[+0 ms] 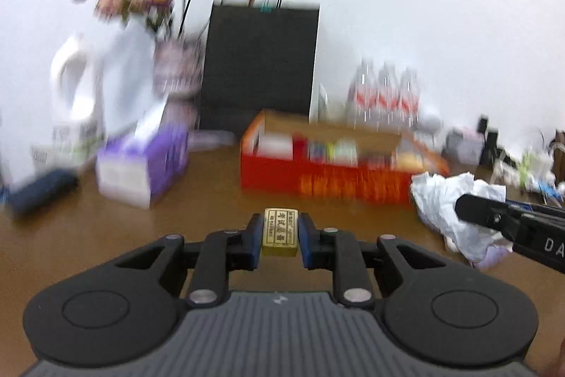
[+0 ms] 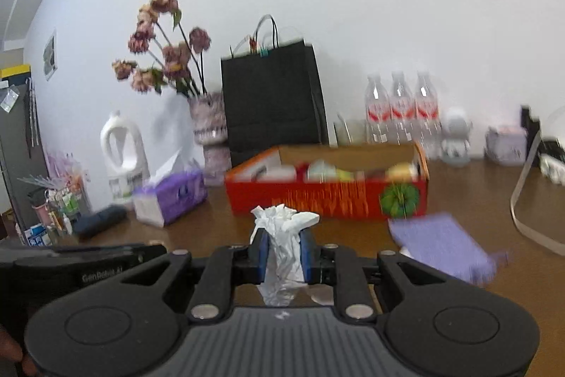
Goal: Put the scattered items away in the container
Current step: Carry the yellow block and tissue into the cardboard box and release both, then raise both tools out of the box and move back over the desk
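Eraser [image 1: 279, 231], small, stiff, light: pinched at its sides by left gripper [image 1: 279, 241]. Tissue [image 2: 282, 242], soft, crushable: pinched mid-wad by right gripper [image 2: 283, 255]. Box [image 2: 317, 200] lies beyond.

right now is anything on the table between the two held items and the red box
Nothing visible. The left tool holds the gold eraser and the right tool holds the crumpled tissue; bare table lies ahead to the red box. The purple cloth lies off to the right.
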`<state>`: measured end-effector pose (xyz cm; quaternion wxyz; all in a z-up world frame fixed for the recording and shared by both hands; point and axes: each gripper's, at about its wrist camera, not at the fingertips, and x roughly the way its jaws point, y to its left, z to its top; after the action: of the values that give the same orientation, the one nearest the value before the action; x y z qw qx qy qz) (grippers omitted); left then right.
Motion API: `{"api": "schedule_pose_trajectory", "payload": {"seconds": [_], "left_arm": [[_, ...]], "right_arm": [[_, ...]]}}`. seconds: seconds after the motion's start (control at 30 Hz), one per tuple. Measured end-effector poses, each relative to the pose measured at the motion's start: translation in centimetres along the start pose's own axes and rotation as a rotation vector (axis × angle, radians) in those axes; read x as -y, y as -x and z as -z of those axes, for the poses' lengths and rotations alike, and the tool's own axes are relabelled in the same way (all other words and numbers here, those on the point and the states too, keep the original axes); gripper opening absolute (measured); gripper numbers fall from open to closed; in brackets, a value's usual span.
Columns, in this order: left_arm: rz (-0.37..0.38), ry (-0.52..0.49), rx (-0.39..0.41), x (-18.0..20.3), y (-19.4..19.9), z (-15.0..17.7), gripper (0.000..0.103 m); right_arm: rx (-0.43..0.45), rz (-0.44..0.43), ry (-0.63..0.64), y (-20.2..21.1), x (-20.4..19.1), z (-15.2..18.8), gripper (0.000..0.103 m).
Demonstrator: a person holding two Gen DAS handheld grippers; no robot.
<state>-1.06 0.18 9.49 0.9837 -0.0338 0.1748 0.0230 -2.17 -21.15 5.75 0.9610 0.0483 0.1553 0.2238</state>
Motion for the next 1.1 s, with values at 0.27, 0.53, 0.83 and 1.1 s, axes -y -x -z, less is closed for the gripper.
{"api": "schedule_pose_trajectory", "payload": {"seconds": [0.27,0.53,0.83,1.1], "left_arm": [[-0.034,-0.052,-0.142,-0.1,-16.7,-10.2,0.022],[0.019,-0.026,-0.376,-1.3,-25.3,-10.0,0.023],[0.029,-0.046,-0.448,-1.1,-26.2,-8.5,0.040],[0.016,-0.017,-0.402,-2.4,-22.8,-11.7,0.067]], "right_arm": [[-0.165,-0.125,-0.184,-15.5,3.4,-11.3,0.018],[-0.468,-0.077,-0.298,-30.1,4.7,-11.9,0.019],[-0.636,-0.078,-0.371,-34.1,6.0,-7.6,0.037],[-0.618,-0.148,-0.479,-31.0,7.3,-11.0,0.069]]}}
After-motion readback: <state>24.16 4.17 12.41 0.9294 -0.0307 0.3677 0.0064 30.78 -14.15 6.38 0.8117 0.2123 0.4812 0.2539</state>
